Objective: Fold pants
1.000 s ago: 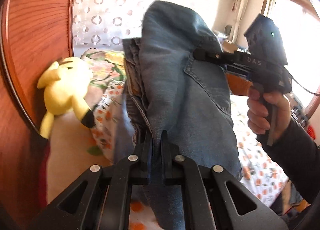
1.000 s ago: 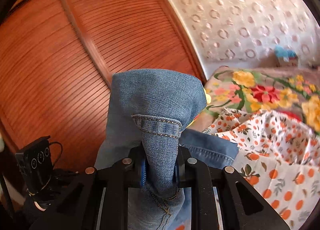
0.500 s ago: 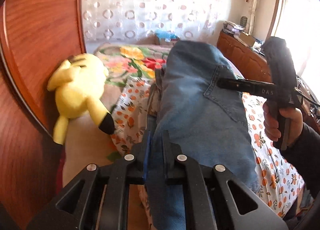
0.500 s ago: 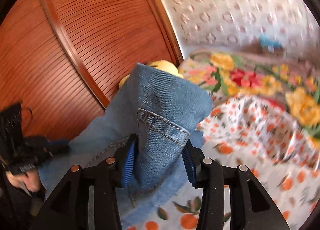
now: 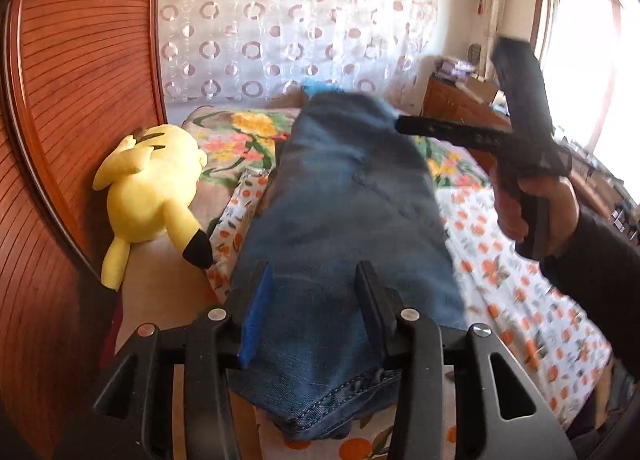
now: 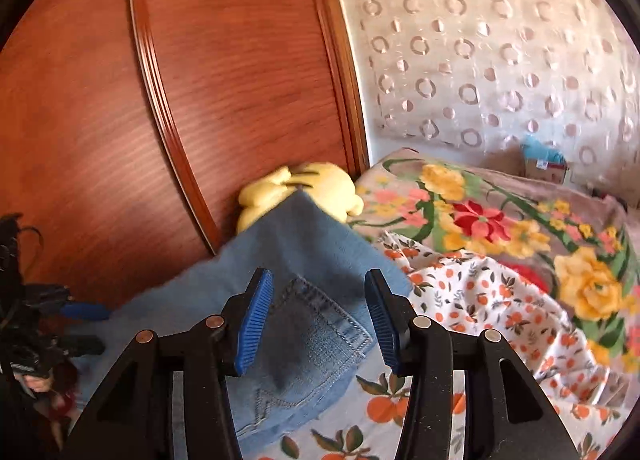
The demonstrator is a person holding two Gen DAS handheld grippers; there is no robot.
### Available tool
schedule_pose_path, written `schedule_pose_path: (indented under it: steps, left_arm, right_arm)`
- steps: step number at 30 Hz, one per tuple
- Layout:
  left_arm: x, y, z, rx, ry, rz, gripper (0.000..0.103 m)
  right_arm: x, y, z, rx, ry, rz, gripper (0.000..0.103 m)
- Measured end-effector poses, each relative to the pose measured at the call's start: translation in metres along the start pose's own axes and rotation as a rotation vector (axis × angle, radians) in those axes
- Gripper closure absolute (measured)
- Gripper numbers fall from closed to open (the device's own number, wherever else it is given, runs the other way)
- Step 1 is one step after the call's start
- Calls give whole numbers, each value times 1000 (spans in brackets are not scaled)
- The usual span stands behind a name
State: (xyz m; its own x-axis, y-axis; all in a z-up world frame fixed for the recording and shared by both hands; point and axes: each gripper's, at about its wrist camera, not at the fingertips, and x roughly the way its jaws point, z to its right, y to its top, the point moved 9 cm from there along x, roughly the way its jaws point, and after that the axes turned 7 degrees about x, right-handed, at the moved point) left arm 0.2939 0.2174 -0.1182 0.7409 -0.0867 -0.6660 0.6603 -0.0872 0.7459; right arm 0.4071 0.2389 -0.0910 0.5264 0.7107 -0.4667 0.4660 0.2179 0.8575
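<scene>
The blue jeans [image 5: 344, 219] lie in a long folded strip on the orange-print sheet [image 5: 516, 292]. My left gripper [image 5: 315, 272] straddles their near hem end; its jaws are opening and the denim lies between them, loose of the pads. A hand holds my right gripper [image 5: 404, 124] at the strip's far end. In the right wrist view that gripper [image 6: 318, 280] stands open above the jeans' back pocket [image 6: 316, 324], with the pads apart from the cloth. The left gripper [image 6: 86, 328] shows at that view's left edge.
A yellow plush toy [image 5: 152, 187] lies against the wooden headboard [image 5: 80, 99], left of the jeans. A flowered blanket [image 6: 500, 219] covers the far part of the bed. A patterned curtain [image 5: 288, 27] hangs behind it, and a wooden cabinet [image 5: 456, 103] stands at the right by the window.
Both grippers came down with the jeans, which hung raised and now lie on the bed. Both sets of jaws, shut on the denim a second ago, have spread and let it go.
</scene>
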Motion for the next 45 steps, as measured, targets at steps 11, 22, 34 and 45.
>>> schedule_pose_path:
  steps: [11, 22, 34, 45]
  left_arm:
    - [22, -30, -8, -51, 29, -19, 59]
    - [-9, -3, 29, -81, -25, 77, 57]
    - [14, -22, 24, -75, 61, 40, 56]
    - [-15, -4, 50, -82, 111, 78, 56]
  right_arm:
    - [49, 16, 7, -20, -66, -114, 53]
    - [-9, -5, -17, 9, -12, -40, 53]
    - [-78, -36, -20, 17, -72, -28, 53]
    - [-154, -74, -23, 73, -141, -10, 53]
